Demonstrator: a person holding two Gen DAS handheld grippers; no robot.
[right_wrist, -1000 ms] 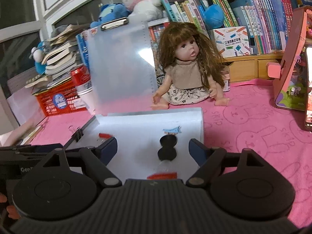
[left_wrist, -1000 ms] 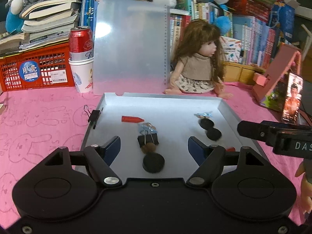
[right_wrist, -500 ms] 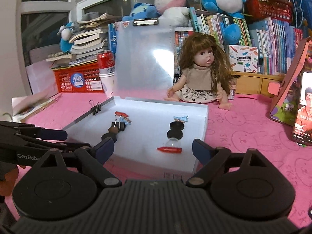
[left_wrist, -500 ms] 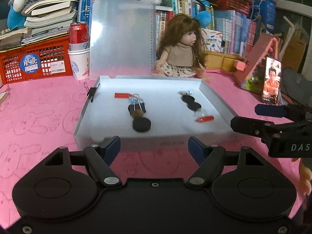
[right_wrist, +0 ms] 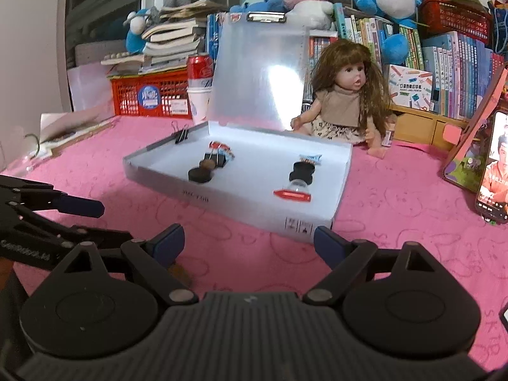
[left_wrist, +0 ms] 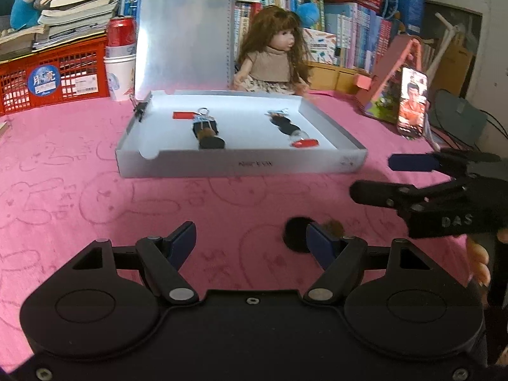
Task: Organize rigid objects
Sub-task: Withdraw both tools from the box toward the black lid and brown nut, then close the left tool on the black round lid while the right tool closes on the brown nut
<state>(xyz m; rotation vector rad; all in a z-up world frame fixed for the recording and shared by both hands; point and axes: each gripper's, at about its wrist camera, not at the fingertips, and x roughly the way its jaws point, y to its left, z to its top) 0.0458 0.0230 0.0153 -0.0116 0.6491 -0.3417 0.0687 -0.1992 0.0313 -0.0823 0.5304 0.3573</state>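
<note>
A shallow white box point(left_wrist: 241, 165) with its lid raised lies on the pink cloth. It holds two rows of small items: a red piece point(left_wrist: 182, 115), a binder clip point(left_wrist: 204, 123) and a black disc point(left_wrist: 212, 142) on the left, black discs point(left_wrist: 285, 124) and a red-capped item point(left_wrist: 304, 143) on the right. My left gripper point(left_wrist: 250, 235) is open over the cloth, short of the box. A black disc point(left_wrist: 293, 233) and a brown piece point(left_wrist: 332, 227) lie by its right finger. My right gripper point(right_wrist: 249, 238) is wide open and empty in front of the box point(right_wrist: 241, 212).
A doll point(left_wrist: 273, 60) sits behind the box. A red crate point(left_wrist: 47, 79) and a can on stacked cups point(left_wrist: 120, 54) stand at the back left. A phone point(left_wrist: 411, 104) leans on a pink stand at the right. Books and plush toys line the back.
Both grippers have drawn back from over the box to the cloth in front of it. A black disc and a brown piece have come into the left wrist view.
</note>
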